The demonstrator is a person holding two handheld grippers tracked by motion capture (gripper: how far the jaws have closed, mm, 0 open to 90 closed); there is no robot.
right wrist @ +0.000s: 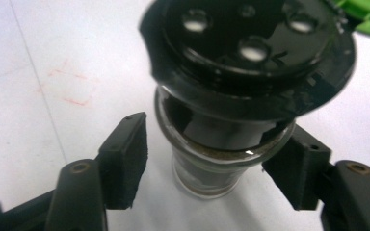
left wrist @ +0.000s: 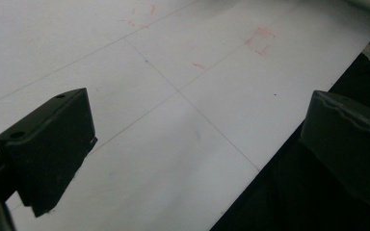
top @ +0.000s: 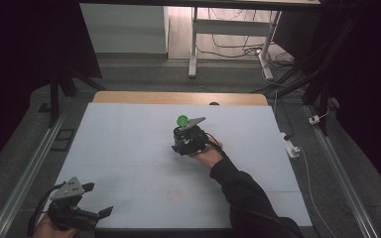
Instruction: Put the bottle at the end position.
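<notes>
The glass shaker jar [right wrist: 212, 159] with its black perforated lid [right wrist: 250, 53] stands upright mid-table, directly between the right gripper [right wrist: 207, 163]'s part-open jaws, pads clear of the glass on both sides; the left gripper [left wrist: 197, 144] idles wide open and empty at the near-left edge.
</notes>
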